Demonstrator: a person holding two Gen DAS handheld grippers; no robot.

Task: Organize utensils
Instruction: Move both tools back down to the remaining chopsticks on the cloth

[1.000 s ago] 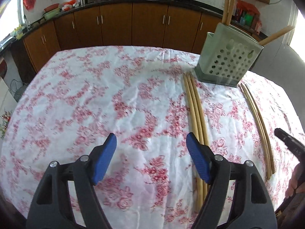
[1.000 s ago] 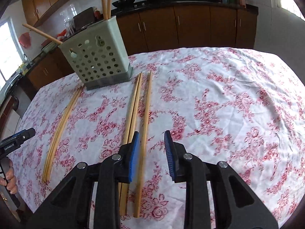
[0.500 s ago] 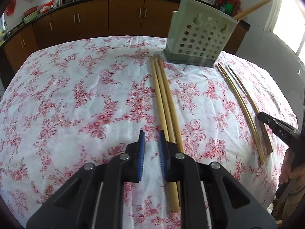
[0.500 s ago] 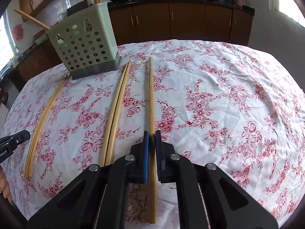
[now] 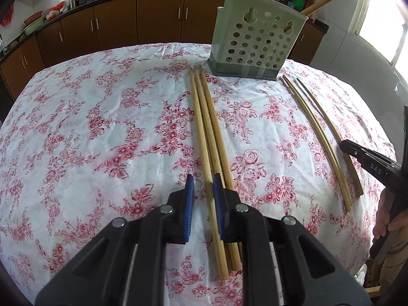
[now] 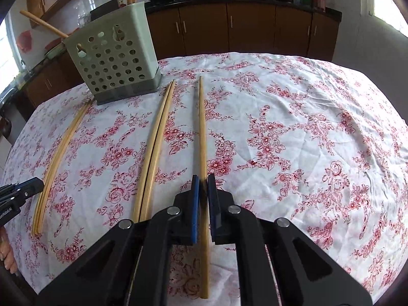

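A pale green perforated holder (image 5: 257, 43) (image 6: 114, 58) stands at the far side of the table with a few chopsticks upright in it. Three wooden chopsticks (image 5: 204, 127) lie together in front of it. My left gripper (image 5: 204, 196) straddles the leftmost one, its blue pads narrowly apart, with a gap on the left side. Further right lie a pair of chopsticks (image 6: 155, 148) and a single chopstick (image 6: 202, 132). My right gripper (image 6: 203, 196) is shut on that single one, which stretches along the cloth. A finger of the right gripper (image 5: 367, 163) shows in the left wrist view.
The table wears a white cloth (image 6: 293, 140) with red flowers. Brown kitchen cabinets (image 5: 158, 17) and a dark counter with pots run behind the table. A person's hand (image 5: 387, 219) shows at the right table edge. The left gripper's tip (image 6: 20, 191) shows at the left edge.
My left gripper's jaws went from wide to narrow, and it slid right until the leftmost chopstick lay between them. My right gripper's jaws closed onto the single chopstick.
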